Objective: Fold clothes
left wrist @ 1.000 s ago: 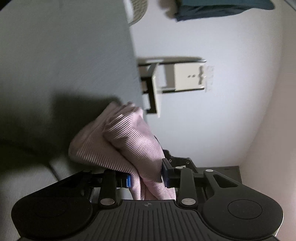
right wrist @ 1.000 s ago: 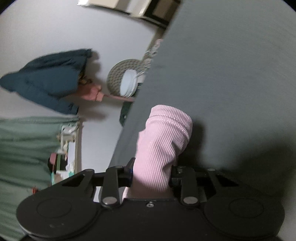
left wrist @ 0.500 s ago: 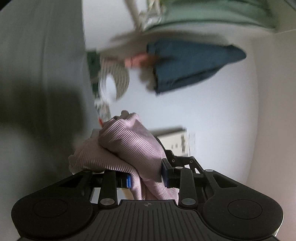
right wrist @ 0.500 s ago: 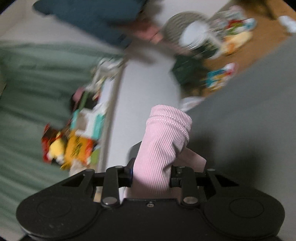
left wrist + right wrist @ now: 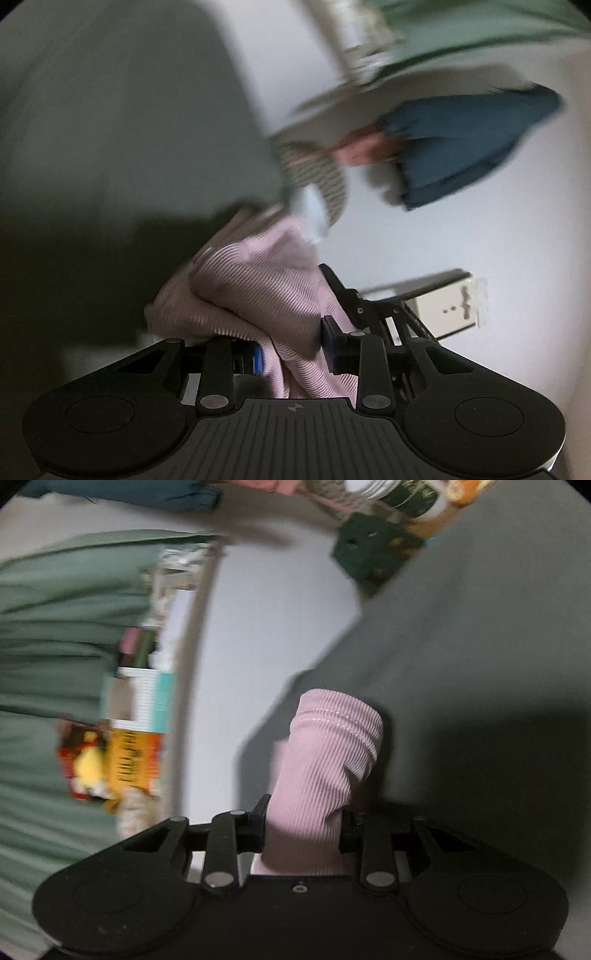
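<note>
Since the pink ribbed garment (image 5: 266, 295) looked soft, light and floppy, both the left gripper (image 5: 291, 354) and right gripper (image 5: 303, 834) were clamped on bunched fabric at lower centre; hemmed edge (image 5: 340, 716) seemed the best hold.

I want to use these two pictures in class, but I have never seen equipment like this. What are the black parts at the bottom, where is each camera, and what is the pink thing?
Each picture comes from a camera mounted on a hand-held two-finger gripper, looking forward along its fingers; a person holds one in each hand. The black parts are the grippers themselves. The left gripper and the right gripper each pinch a bunch of pink ribbed garment, seemingly one piece. Behind it is a grey surface. The background is blurred; a blue garment hangs on the wall.
</note>
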Motion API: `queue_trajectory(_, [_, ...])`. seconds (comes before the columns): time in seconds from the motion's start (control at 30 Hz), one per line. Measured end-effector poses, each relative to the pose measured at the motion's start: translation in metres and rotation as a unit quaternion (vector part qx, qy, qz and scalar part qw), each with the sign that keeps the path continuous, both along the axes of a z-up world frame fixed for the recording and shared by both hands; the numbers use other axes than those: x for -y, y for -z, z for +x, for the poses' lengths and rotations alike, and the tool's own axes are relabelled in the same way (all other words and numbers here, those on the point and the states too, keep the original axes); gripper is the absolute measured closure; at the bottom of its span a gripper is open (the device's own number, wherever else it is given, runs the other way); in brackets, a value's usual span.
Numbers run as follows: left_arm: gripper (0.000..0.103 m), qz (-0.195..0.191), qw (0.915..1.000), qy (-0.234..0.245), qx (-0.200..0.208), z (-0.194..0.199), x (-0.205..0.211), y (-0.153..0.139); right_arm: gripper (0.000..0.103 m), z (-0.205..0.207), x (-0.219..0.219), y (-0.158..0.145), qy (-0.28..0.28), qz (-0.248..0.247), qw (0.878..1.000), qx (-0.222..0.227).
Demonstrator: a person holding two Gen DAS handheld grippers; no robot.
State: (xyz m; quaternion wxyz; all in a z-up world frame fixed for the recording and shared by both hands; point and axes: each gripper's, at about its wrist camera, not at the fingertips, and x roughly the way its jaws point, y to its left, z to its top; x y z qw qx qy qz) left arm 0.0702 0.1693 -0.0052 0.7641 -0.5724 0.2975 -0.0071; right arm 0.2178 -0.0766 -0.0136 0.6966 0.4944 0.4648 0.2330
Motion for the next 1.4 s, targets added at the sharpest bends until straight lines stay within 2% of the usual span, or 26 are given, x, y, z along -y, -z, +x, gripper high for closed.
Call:
queue_trajectory(0.03, [0.072, 0.004, 0.9999, -0.001, -0.010, 0.004, -0.007, 0.005, 0.073, -0.003, 0.003, 0.002, -0.001, -0.011, 1.000, -0.002])
queue_trajectory(0.13, [0.072, -0.021, 0.9988, -0.015, -0.042, 0.003, 0.002, 0.014, 0.073, -0.010, 0.010, 0.003, -0.006, -0.030, 1.000, 0.002])
queue_trajectory(0.2, [0.071, -0.039, 0.9979, -0.024, -0.046, 0.003, -0.003, 0.017, 0.072, -0.013, 0.009, 0.001, -0.009, -0.042, 0.999, 0.009])
queue_trajectory(0.27, [0.069, -0.048, 0.9971, -0.031, -0.050, -0.005, -0.001, 0.018, 0.067, -0.017, 0.008, -0.001, -0.010, -0.053, 0.998, 0.016])
queue_trajectory(0.37, [0.067, -0.056, 0.9954, -0.043, -0.064, -0.011, 0.001, 0.015, 0.049, -0.018, 0.004, -0.010, -0.010, -0.063, 0.998, 0.028])
queue_trajectory(0.43, [0.059, -0.050, 0.9944, -0.058, -0.073, 0.000, 0.020, 0.010, 0.030, -0.019, 0.005, -0.022, -0.001, -0.091, 0.995, 0.038])
queue_trajectory(0.5, [0.053, -0.026, 0.9933, -0.077, -0.082, 0.001, 0.027, 0.007, 0.021, -0.021, 0.009, -0.033, 0.008, -0.124, 0.991, 0.048])
queue_trajectory(0.57, [0.045, 0.008, 0.9906, -0.100, -0.093, -0.006, 0.023, -0.003, 0.020, -0.023, 0.018, -0.045, 0.017, -0.156, 0.986, 0.057])
queue_trajectory(0.63, [0.028, 0.046, 0.9871, -0.120, -0.096, -0.011, 0.021, -0.017, 0.020, -0.028, 0.031, -0.054, 0.021, -0.172, 0.983, 0.060])
queue_trajectory(0.7, [0.018, 0.084, 0.9820, -0.136, -0.100, -0.010, 0.019, -0.028, 0.020, -0.034, 0.043, -0.063, 0.021, -0.185, 0.980, 0.065])
queue_trajectory(0.8, [0.017, 0.138, 0.9780, -0.131, -0.086, -0.018, 0.024, -0.043, 0.016, -0.052, 0.052, -0.081, 0.008, -0.210, 0.973, 0.097])
queue_trajectory(0.93, [0.017, 0.196, 0.9741, -0.102, -0.048, -0.036, 0.037, -0.063, 0.007, -0.090, 0.054, -0.102, -0.004, -0.251, 0.955, 0.159])
queue_trajectory(1.0, [0.016, 0.242, 0.9668, -0.078, -0.022, -0.052, 0.049, -0.071, 0.005, -0.111, 0.051, -0.109, 0.001, -0.268, 0.944, 0.190])
queue_trajectory(1.07, [0.010, 0.293, 0.9546, -0.057, -0.004, -0.054, 0.063, -0.082, 0.000, -0.130, 0.049, -0.114, 0.013, -0.280, 0.936, 0.212])
queue_trajectory(1.3, [0.001, 0.373, 0.9276, -0.015, -0.016, -0.051, 0.095, -0.101, 0.000, -0.205, 0.060, -0.124, 0.075, -0.304, 0.915, 0.253])
queue_trajectory(1.4, [0.001, 0.406, 0.9138, 0.003, -0.022, -0.050, 0.109, -0.109, 0.000, -0.235, 0.069, -0.144, 0.093, -0.335, 0.894, 0.282])
